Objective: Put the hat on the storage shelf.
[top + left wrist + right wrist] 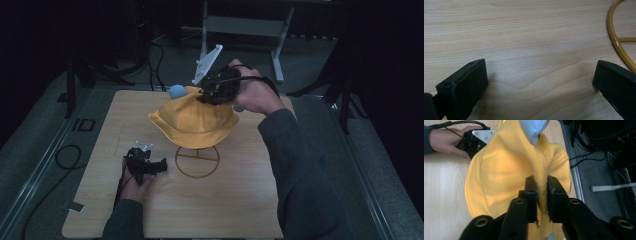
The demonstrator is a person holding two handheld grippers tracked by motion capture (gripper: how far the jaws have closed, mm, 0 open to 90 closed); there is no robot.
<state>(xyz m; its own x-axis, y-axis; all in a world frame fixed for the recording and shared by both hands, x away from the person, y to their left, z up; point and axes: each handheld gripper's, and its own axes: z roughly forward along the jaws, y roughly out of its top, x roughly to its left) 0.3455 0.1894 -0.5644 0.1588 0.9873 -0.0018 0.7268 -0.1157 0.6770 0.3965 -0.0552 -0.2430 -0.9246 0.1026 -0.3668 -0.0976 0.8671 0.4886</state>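
My right arm reaches forward across the wooden table (235,200), sleeve stretched out, the hand bent inward at the wrist above the far edge. In it my right gripper (541,192) comes at the yellow bucket hat (192,120) from its far right side, the grey three-cornered plate tilted up and away. In the right gripper view my two black fingers (532,192) pinch a ridge of the hat's yellow cloth between them, the fabric standing up in a fold in the narrow gap. The hat sits draped over a stand topped by a pale blue ball (177,91), its brim hanging above the stand's yellow wire ring base (197,161).

My left hand (134,187) rests low on the table near the front left, forearm coming straight in, holding the left gripper (541,77) close over the wood just left of the ring base. Its fingers are spread wide with bare tabletop between them.
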